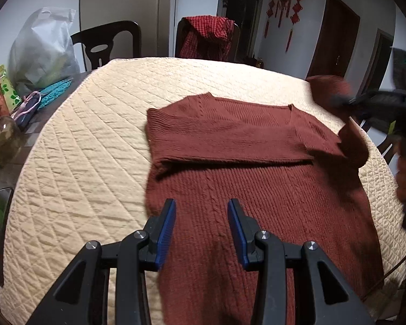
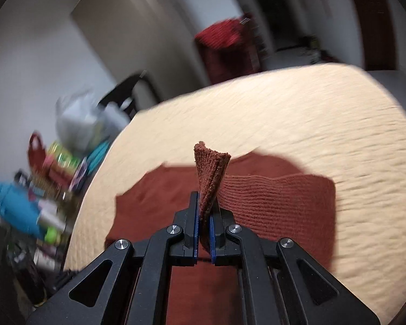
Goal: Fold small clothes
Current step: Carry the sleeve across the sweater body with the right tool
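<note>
A rust-brown knitted sweater (image 1: 243, 146) lies flat on a cream quilted table cover (image 1: 94, 140), its left sleeve folded across the chest. My left gripper (image 1: 201, 208) hovers open over the sweater's lower body, nothing between its blue pads. In the right wrist view, my right gripper (image 2: 204, 203) is shut on the cuff of the sweater's right sleeve (image 2: 211, 173), which sticks up between the pads and is lifted off the table. The left wrist view shows that gripper (image 1: 346, 98), blurred, at the right edge with the sleeve (image 1: 352, 140) hanging from it.
A dark chair (image 1: 108, 43) and a chair draped with red checked cloth (image 1: 208, 35) stand behind the table. A white plastic bag (image 1: 43, 51), bottles and coloured packages (image 1: 2, 92) crowd the table's left end. The sweater (image 2: 257, 197) lies below the right gripper.
</note>
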`<action>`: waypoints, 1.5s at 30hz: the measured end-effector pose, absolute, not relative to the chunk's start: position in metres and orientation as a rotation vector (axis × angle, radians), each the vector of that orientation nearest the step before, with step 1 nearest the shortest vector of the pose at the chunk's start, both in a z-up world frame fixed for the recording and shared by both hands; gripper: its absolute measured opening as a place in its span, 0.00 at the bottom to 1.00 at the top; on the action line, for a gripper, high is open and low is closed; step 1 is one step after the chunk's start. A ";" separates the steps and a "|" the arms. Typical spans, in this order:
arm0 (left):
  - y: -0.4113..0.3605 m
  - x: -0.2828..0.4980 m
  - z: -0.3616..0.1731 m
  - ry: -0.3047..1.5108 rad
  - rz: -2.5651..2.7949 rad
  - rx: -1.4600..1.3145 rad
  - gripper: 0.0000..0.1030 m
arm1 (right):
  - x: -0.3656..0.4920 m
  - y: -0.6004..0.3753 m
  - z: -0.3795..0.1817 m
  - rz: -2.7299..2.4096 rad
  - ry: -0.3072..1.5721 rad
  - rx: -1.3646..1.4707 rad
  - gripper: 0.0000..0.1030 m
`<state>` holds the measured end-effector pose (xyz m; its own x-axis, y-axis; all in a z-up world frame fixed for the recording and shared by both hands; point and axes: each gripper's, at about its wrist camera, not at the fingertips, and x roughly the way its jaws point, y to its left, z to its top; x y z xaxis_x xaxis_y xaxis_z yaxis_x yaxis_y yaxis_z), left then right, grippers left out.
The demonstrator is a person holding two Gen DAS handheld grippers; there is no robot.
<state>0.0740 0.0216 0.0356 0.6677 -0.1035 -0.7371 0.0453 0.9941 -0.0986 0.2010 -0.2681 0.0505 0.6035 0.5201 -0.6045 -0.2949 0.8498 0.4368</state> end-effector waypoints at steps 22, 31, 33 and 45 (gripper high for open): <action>-0.025 0.155 0.051 0.884 -0.311 -0.111 0.41 | 0.147 -0.299 0.008 0.540 0.864 0.278 0.23; -0.054 0.191 0.014 0.970 -0.360 -0.087 0.31 | 0.143 -0.324 -0.013 0.503 0.896 0.290 0.23; -0.058 0.191 0.015 0.969 -0.392 -0.093 0.13 | 0.146 -0.328 -0.018 0.492 0.907 0.301 0.23; -0.044 0.200 0.033 0.857 -0.417 -0.142 0.05 | 0.147 -0.336 -0.028 0.466 0.921 0.315 0.23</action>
